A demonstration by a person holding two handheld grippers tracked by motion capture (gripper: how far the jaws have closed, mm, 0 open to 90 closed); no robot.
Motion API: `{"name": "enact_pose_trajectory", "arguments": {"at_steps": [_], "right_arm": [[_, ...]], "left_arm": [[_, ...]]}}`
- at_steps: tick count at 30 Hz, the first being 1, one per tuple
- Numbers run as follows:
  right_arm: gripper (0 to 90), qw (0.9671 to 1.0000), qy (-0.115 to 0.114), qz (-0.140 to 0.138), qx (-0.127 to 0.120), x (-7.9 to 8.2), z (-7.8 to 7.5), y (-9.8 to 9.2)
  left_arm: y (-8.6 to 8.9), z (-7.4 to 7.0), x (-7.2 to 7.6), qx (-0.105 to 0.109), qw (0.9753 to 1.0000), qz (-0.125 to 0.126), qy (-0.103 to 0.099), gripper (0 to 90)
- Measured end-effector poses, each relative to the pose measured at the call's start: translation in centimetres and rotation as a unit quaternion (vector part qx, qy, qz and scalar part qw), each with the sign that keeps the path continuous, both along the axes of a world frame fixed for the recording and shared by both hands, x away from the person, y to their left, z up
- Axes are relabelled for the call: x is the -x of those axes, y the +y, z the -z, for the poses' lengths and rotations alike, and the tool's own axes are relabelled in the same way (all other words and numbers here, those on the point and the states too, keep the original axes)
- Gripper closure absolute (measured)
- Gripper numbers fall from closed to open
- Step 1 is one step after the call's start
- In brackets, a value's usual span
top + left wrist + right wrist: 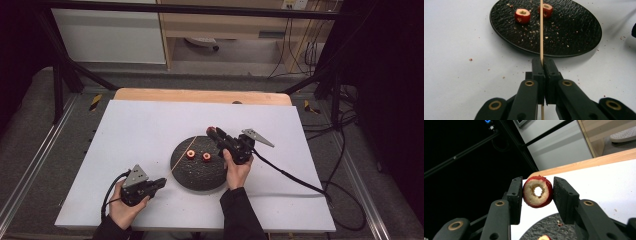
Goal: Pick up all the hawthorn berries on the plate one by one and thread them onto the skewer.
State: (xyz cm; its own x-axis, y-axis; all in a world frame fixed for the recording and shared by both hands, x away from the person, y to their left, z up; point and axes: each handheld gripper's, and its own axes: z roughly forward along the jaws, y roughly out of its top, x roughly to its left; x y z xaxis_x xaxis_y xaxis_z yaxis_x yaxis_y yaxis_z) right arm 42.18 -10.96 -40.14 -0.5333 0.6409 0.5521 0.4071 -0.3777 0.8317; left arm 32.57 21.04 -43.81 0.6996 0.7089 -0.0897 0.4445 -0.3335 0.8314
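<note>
While the left gripper [543,65] pinches a thin wooden skewer [541,30] between closed jaws near the white table's [140,135] front edge, the right gripper [537,192] clamps a cored red fruit ring [538,191] above the round black textured plate [197,177], where two similar rings [191,154] [206,157] lie.

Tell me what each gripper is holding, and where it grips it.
Left gripper: wooden skewer, clamped near its lower end. Right gripper: cored red fruit piece, pinched on its skin sides.
</note>
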Motion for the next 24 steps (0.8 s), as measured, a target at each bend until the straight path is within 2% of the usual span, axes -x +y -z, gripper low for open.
{"name": "enact_pose_trajectory", "arguments": {"at_steps": [11, 24], "right_arm": [[61.1, 0.9998, -0.005, 0.007, -0.019, -0.2, -0.1, 0.0], [61.1, 0.9996, -0.014, 0.012, -0.023, -0.4, -0.1, -0.1]], "left_arm": [[-1.2, -0.1, 0.1, -0.003, 1.0, 0.006, -0.001, 88.4], [-2.3, -0.6, 0.1, 0.002, 0.9999, 0.011, -0.004, 88.4]]}}
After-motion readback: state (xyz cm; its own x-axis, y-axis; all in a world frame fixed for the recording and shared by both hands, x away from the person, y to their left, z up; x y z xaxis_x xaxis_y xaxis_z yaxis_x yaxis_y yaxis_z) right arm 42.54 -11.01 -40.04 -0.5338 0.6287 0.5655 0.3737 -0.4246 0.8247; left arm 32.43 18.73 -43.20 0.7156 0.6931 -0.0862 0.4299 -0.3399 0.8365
